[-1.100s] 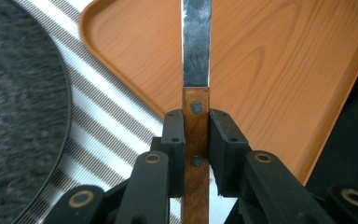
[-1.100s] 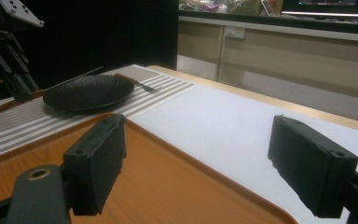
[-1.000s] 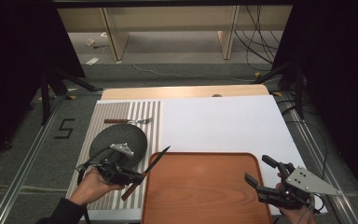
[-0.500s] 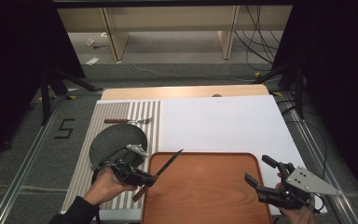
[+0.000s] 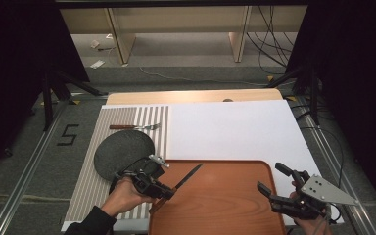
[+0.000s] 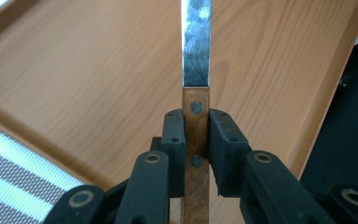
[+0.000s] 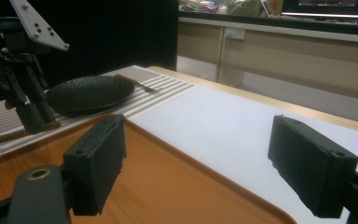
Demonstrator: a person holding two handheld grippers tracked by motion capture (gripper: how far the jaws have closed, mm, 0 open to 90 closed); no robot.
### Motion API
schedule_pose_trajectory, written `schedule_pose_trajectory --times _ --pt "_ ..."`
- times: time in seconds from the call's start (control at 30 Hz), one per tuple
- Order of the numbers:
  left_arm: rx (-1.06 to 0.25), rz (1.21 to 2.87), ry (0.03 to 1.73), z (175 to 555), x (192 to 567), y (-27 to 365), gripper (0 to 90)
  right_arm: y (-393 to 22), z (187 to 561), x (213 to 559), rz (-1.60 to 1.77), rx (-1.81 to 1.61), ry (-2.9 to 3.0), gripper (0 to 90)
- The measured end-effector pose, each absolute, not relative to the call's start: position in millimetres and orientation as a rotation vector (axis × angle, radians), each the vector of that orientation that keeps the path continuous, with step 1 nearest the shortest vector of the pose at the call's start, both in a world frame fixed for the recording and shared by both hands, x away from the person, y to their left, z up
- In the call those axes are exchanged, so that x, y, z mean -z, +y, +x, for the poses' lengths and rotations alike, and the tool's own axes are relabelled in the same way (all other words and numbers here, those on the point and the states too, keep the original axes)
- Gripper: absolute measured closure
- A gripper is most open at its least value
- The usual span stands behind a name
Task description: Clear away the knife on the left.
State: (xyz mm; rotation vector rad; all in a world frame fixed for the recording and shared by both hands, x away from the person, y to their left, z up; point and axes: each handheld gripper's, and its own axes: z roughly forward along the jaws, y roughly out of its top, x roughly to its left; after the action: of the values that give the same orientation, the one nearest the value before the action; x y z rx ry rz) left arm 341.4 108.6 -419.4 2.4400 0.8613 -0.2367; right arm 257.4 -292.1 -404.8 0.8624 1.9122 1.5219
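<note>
My left gripper (image 5: 162, 192) is shut on the wooden handle of a knife (image 5: 186, 177), whose blade points up and right over the wooden tray (image 5: 225, 205). In the left gripper view the pads (image 6: 174, 140) clamp the brown riveted handle (image 6: 196, 135), with the steel blade (image 6: 196, 42) reaching out above the tray (image 6: 98, 84). My right gripper (image 5: 278, 185) stands open at the tray's right edge, nothing between its jaws. In the right gripper view its pads (image 7: 98, 158) are wide apart over the tray (image 7: 168, 186), and the left gripper (image 7: 32, 116) shows far off.
A dark round plate (image 5: 124, 152) lies on the striped placemat (image 5: 127, 117), with a fork (image 5: 134, 127) beyond it. A white sheet (image 5: 230, 127) covers the table's right part. The plate (image 7: 91, 93) and fork (image 7: 142, 85) appear again in the right gripper view.
My left gripper has carried the knife rightward from the striped mat's edge, so the blade now hangs over the tray's left part. The right gripper has stayed put.
</note>
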Motion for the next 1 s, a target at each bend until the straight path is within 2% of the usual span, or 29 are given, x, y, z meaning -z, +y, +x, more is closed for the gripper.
schedule_pose_trajectory --times 1.0 --pt "0.457 2.500 0.977 341.6 461.6 77.6 77.0 -291.2 256.9 404.8 0.858 -1.524 1.916 20.2"
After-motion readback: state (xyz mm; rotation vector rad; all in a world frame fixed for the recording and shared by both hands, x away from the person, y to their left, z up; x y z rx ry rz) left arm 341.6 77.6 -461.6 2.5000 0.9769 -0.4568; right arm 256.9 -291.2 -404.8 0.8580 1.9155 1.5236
